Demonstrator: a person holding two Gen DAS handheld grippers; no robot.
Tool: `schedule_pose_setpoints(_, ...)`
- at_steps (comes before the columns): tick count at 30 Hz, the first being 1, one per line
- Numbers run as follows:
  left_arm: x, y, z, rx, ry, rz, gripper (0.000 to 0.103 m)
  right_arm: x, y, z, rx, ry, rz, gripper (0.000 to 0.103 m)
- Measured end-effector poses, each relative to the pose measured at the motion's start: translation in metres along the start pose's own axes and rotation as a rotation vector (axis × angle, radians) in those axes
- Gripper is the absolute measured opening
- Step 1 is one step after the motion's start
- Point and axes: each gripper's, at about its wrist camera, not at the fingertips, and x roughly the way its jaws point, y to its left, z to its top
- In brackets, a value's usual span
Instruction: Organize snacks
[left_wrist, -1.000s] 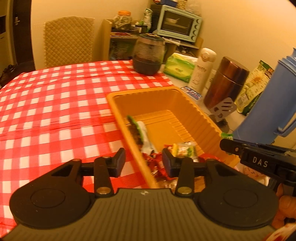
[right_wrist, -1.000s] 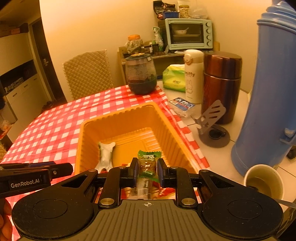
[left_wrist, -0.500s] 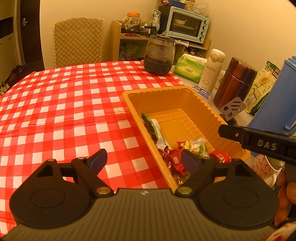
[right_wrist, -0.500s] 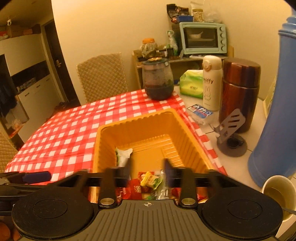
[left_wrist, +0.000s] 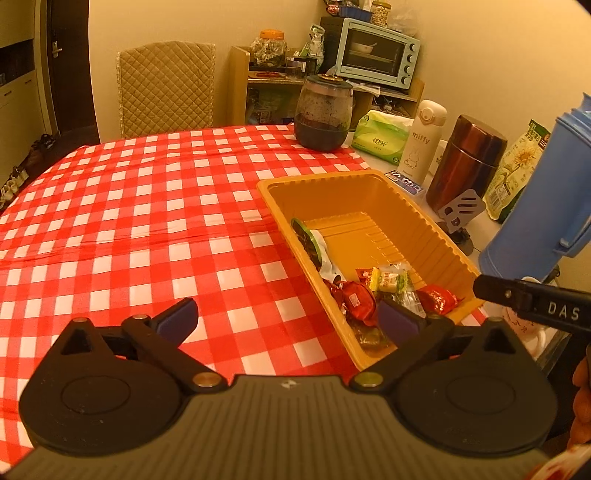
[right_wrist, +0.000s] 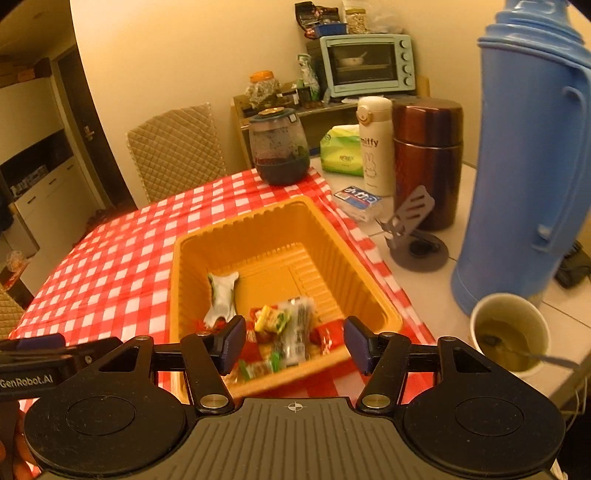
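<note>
Since the earlier frames both grippers have pulled back from the tray (right_wrist: 207, 236): the green-topped packet the right gripper (right_wrist: 294, 343) pinched is no longer between its pads, and its jaws have just been opening, with nothing held. The left gripper (left_wrist: 286, 319) had its jaws straddling the tray's near wall; they have just been opening too and now stand spread wide and empty, one finger over the cloth (left_wrist: 147, 206), the other over the tray's near end.

The snacks (right_wrist: 284, 325) lie heaped at the near end of the tray, a white-and-green pouch (right_wrist: 221, 295) apart from them along the left wall. The tray's long axis runs from the grippers toward the jar (right_wrist: 279, 147), as does the pouch's.

This looks like the release after a drop-off. No loose snack shows on the cloth, so the next move calls for finding another, or the job may be done.

A blue flask (right_wrist: 532, 155) and cup (right_wrist: 508, 328) stand right of the tray.
</note>
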Motion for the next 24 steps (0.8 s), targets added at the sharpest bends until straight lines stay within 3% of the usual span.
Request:
schedule_pose_setpoints(8,-0.042,0.003,-0.014,-0.011,-0.034,-0.004,0.103,-0.036,0.015,-0.017,0.009,0.022,-0.001,0.077)
schedule_pose_setpoints(13,-0.071,0.002,-0.022,-0.015,-0.032,0.052,0.103,-0.059,0.03,-0.029,-0.007,0.036,0.008,0.084)
schedule_pose_setpoints(24,-0.132,0.02,-0.047,-0.109,-0.027,0.079,0.103,-0.104,0.061,-0.051,-0.065,0.058,0.004,0.087)
